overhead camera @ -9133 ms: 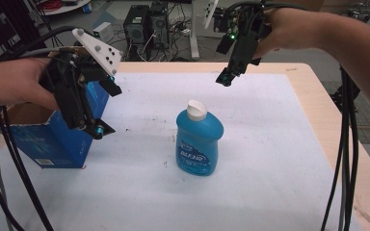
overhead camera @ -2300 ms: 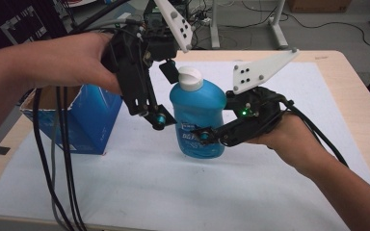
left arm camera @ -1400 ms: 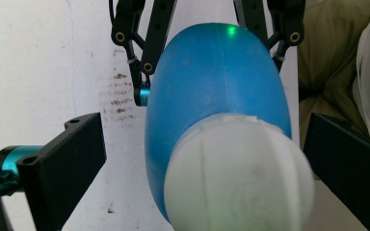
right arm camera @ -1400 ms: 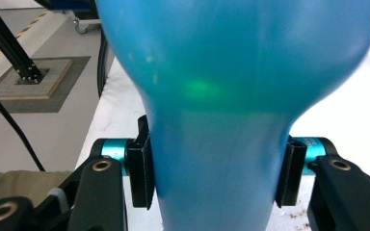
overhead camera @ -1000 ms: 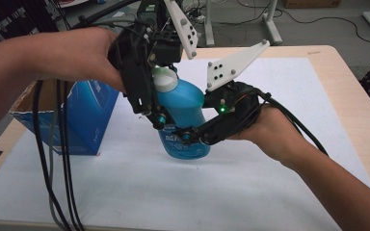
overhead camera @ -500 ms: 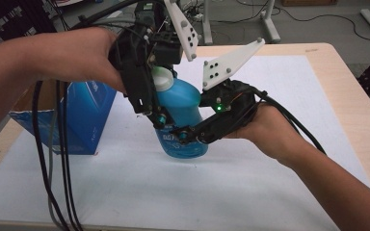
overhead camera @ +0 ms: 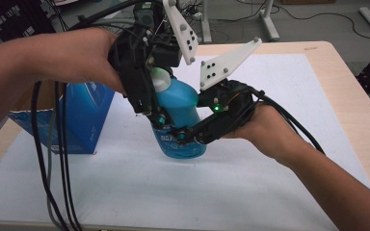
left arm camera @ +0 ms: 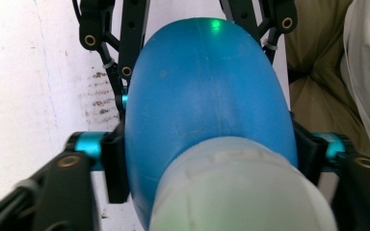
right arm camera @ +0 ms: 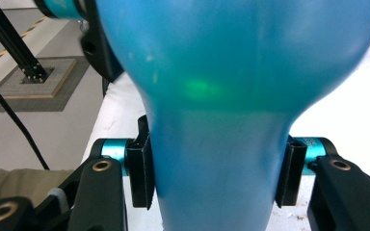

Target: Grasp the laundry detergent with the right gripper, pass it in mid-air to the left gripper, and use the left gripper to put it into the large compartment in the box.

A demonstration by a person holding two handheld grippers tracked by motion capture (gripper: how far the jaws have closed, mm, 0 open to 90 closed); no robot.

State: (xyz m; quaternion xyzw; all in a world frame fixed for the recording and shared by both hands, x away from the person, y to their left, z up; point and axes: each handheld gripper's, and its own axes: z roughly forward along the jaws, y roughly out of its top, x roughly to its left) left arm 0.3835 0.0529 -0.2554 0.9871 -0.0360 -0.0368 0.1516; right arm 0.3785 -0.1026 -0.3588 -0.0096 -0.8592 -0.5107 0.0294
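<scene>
A blue plastic bottle [overhead camera: 178, 103] with a white cap [overhead camera: 160, 79] stands tilted on the white sheet, held from two sides. My left gripper [overhead camera: 171, 114] comes down from above. Its jaws have just been closing, and its pads [left arm camera: 115, 163] now press on the bottle [left arm camera: 207, 96] below the cap [left arm camera: 236, 192]. My right gripper [overhead camera: 187, 139] comes in from the right and is shut on the bottle's lower body. Its pads [right arm camera: 139, 168] clamp the narrow part of the bottle [right arm camera: 221, 96].
An open blue cardboard box [overhead camera: 77, 115] stands at the left, close to the left arm. A white sheet [overhead camera: 270, 192] covers the wooden table [overhead camera: 361, 110]. Black cables [overhead camera: 53, 168] hang from the left gripper over the front left.
The left gripper's jaws have closed in onto the bottle's upper body. Both hands and the bottle stay roughly where they were.
</scene>
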